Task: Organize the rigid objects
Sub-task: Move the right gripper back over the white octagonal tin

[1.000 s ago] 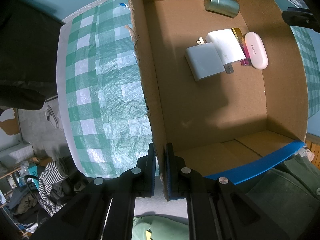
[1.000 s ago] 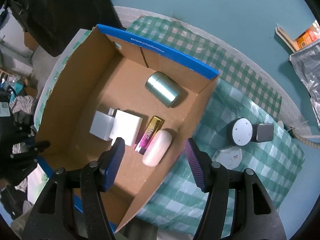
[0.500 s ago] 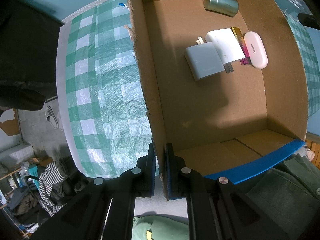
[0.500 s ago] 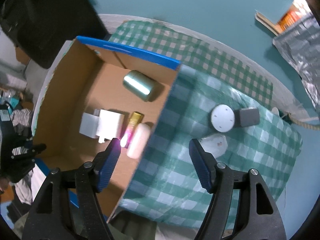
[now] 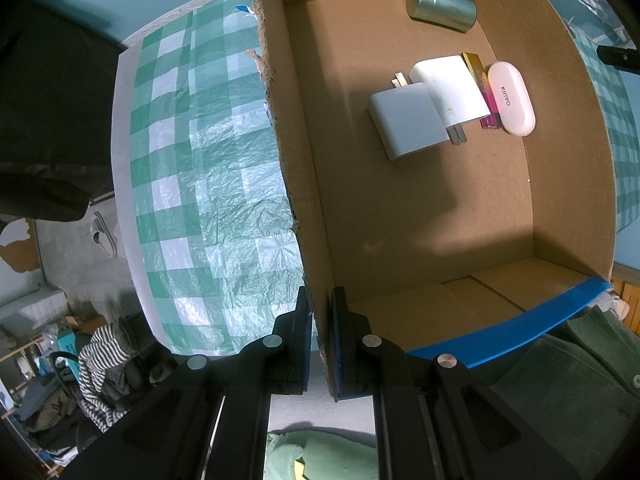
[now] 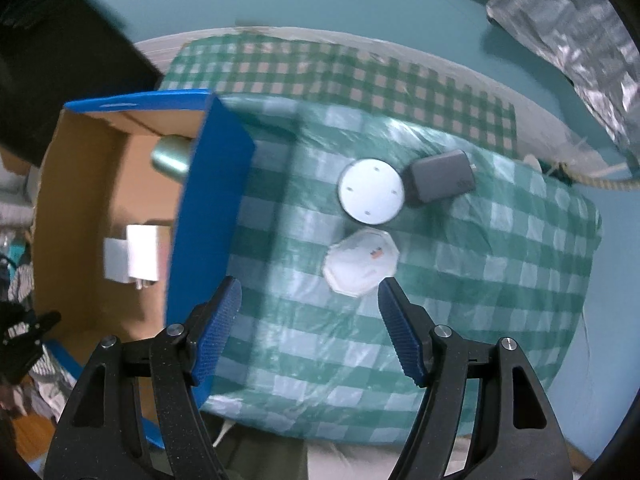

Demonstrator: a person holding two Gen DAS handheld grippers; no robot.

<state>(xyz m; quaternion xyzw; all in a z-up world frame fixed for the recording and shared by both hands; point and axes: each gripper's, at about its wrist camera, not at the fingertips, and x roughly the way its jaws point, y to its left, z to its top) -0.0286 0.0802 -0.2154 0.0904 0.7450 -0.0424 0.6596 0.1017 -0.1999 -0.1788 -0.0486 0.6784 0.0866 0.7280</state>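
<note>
My left gripper [image 5: 321,312] is shut on the near wall of the open cardboard box [image 5: 304,184]. Inside lie a grey charger [image 5: 408,118], a white charger [image 5: 452,84], a gold-pink lipstick [image 5: 482,88], a pink case [image 5: 514,98] and a green tin [image 5: 440,0]. My right gripper [image 6: 310,304] is open and empty above the checked cloth, right of the box [image 6: 208,208]. Ahead of it lie a white octagonal object [image 6: 360,262], a white round disc [image 6: 370,192] and a dark grey adapter [image 6: 440,176].
A green checked cloth [image 5: 192,168] covers the table; it also shows in the right wrist view [image 6: 500,264]. The table's edge [image 5: 120,168] lies left of the box, with clutter on the floor below. A foil bag [image 6: 568,20] is at the far right.
My right gripper has swung right, away from over the box to above the cloth near the three loose objects. My left gripper has stayed shut on the box wall.
</note>
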